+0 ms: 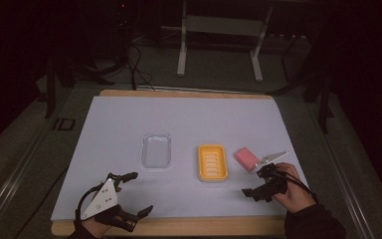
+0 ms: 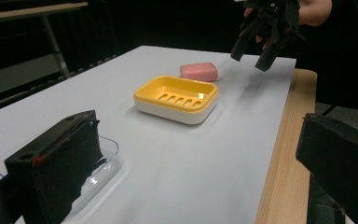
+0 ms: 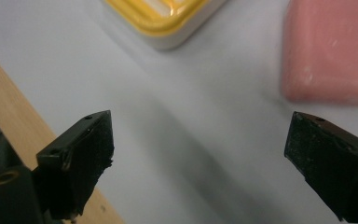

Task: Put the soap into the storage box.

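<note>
Resting at the near edge of the table [image 1: 104,94], both tongs gape with nothing between their jaws.

The left gripper [image 1: 134,193] sits low at the near left, jaws spread wide; ahead of it and just beside its upper jaw lies a clear lid [image 1: 156,150], and in its own view the lid [image 2: 107,158] runs partly behind the left jaw. The right gripper [image 1: 261,181] is held in a hand [image 1: 293,191] at the near right, jaws likewise released and empty. The pink soap [image 1: 246,158] lies flat on the white sheet [image 1: 119,124] just ahead of that gripper, close to its grey plate, and in its own view the soap [image 3: 331,51] sits beyond the right jaw. The yellow dish [image 1: 212,163] stands between lid and soap, near the soap but apart from it.
</note>
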Demonstrator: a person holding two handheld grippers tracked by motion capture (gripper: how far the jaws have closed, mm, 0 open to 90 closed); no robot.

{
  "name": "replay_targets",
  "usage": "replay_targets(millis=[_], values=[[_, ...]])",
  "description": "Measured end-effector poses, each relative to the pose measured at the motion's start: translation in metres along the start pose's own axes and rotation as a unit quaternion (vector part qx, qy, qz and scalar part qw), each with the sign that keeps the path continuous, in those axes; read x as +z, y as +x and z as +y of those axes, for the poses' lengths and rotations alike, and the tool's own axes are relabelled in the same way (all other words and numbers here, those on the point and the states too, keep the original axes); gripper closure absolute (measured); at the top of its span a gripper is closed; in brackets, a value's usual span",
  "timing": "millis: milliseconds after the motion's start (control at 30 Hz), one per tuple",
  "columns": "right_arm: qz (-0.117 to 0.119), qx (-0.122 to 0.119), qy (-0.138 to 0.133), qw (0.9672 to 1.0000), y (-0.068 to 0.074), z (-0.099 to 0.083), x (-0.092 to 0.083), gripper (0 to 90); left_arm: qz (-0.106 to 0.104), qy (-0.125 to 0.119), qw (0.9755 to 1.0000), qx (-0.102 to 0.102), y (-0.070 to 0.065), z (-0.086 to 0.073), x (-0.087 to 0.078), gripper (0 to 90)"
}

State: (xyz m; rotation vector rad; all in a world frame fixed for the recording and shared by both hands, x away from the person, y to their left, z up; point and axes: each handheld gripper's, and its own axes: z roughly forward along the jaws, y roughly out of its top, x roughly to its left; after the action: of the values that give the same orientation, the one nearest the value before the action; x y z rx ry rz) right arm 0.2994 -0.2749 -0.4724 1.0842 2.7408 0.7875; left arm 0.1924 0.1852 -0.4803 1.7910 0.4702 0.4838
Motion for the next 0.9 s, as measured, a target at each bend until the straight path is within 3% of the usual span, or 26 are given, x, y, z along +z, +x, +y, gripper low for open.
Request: replay_targets(millis=[200,533,733,900], values=[[0.011,0.018,0.036,0.9991,-0.003,0.001,0.000,7.9,-0.001,0.001,1.0000,0.000,0.000,0.000,0.000,0.6],[0.018,0.035,0.103,0.9939,-0.012,0.002,-0.002,8.0,0.000,0.002,1.0000,0.001,0.000,0.000,0.000,0.6],[0.017,0.039,0.138,0.9895,-0.016,0.004,-0.002,8.0,0.000,0.002,1.0000,0.001,0.000,0.000,0.000,0.6],[0.023,0.054,0.180,0.9819,-0.020,0.004,-0.002,8.0,0.000,0.002,1.0000,0.001,0.000,0.000,0.000,0.6]])
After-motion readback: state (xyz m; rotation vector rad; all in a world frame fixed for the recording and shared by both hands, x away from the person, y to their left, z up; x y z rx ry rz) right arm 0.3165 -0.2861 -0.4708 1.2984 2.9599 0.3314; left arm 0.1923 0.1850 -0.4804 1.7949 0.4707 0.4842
